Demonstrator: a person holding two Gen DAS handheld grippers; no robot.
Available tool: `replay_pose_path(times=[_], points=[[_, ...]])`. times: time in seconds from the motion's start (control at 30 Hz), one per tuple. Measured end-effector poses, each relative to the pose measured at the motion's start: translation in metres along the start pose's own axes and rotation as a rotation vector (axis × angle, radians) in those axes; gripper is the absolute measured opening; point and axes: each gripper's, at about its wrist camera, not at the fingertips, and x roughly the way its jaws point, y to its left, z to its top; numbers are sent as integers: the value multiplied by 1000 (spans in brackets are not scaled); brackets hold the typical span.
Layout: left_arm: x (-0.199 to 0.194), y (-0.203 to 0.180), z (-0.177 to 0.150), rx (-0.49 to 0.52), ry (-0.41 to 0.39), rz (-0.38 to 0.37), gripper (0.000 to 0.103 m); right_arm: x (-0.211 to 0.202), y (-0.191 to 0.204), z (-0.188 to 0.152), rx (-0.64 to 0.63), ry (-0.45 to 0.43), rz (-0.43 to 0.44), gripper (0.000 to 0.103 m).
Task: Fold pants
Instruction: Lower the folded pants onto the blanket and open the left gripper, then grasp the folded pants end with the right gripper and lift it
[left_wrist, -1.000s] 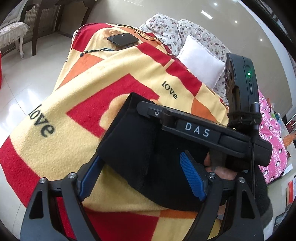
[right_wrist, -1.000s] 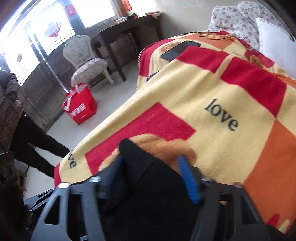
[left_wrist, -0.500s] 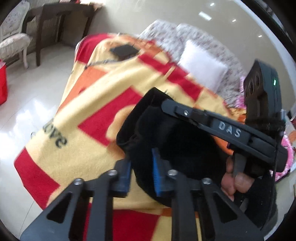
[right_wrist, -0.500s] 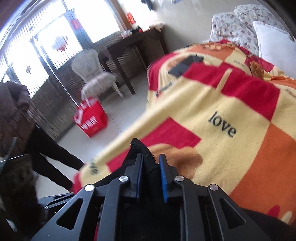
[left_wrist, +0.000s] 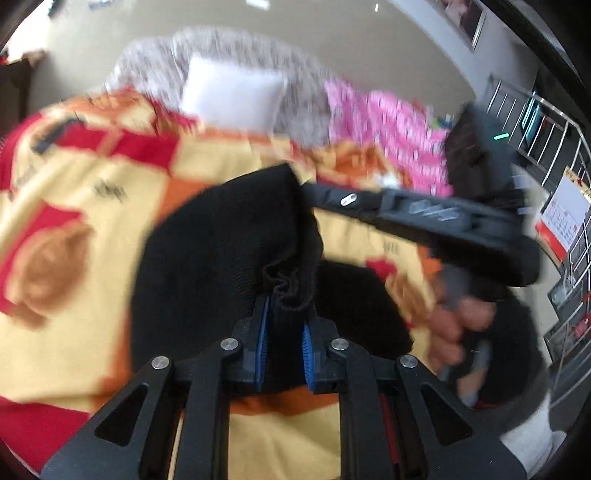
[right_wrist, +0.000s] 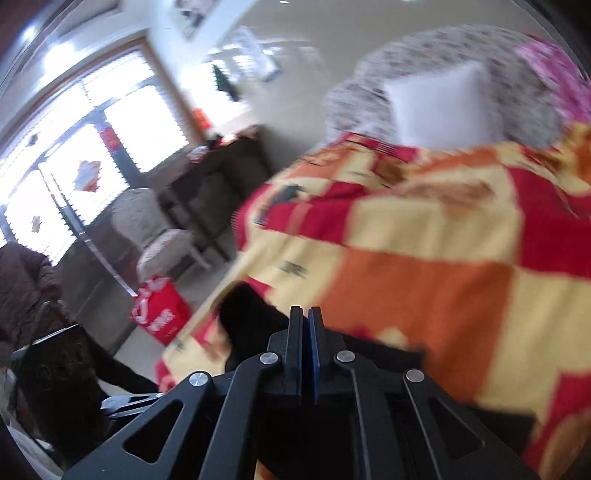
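The black knit pants (left_wrist: 221, 240) are lifted above the red, yellow and orange blanket (left_wrist: 74, 206) on the bed. My left gripper (left_wrist: 284, 314) is shut on a bunched edge of the pants. In the left wrist view my right gripper (left_wrist: 317, 194) reaches in from the right and pinches the pants' upper edge. In the right wrist view my right gripper (right_wrist: 304, 317) has its blue pads pressed together, with black pants cloth (right_wrist: 251, 317) hanging to its left. Both views are motion-blurred.
A white pillow (left_wrist: 229, 96) and floral bedding (left_wrist: 295, 74) lie at the bed's head, with pink cloth (left_wrist: 388, 122) beside them. A red bag (right_wrist: 159, 314), a white chair (right_wrist: 147, 229) and a dark desk (right_wrist: 221, 166) stand on the floor to the left.
Both grippers closed on the pants' edge and lifted it off the blanket, swinging up and toward the head of the bed. The cloth now hangs between them.
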Motion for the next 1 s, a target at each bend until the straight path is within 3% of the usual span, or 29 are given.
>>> replay_pose_path(times=[0.03,0.1,0.13,0.23,0.33,0.43,0.47,0.57,0.63,0.7,0.77,1.0], points=[[9,0,-2,-1,19,4,13,-3,-6,-5,14,0,-6,11],[23,3,-5,-9,37,16,13,-9,-18,-15,59,-5,-14,45],[23,1,-6,-6,36,13,13,-13,-23,-19,80,-12,-14,50],[16,-7,-5,32,33,14,18,-15,-33,-26,132,-22,3,51],[-1,-12,-6,67,39,1,32,-17,-39,-30,171,-38,23,55],[-16,-12,-3,109,24,18,52,-10,-37,-37,194,-25,62,61],[-23,-12,-2,123,3,50,64,-9,-38,-40,202,-21,68,61],[-42,-6,3,132,-43,70,66,-4,-38,-45,221,-13,85,61],[-48,1,5,128,-68,88,74,-1,-34,-47,218,-9,87,63],[-45,11,9,121,-87,159,75,1,-32,-48,216,-3,87,63],[-37,22,10,105,-75,227,75,6,-29,-49,215,8,93,63],[-15,55,3,24,-26,301,75,20,-18,-53,192,50,89,63]])
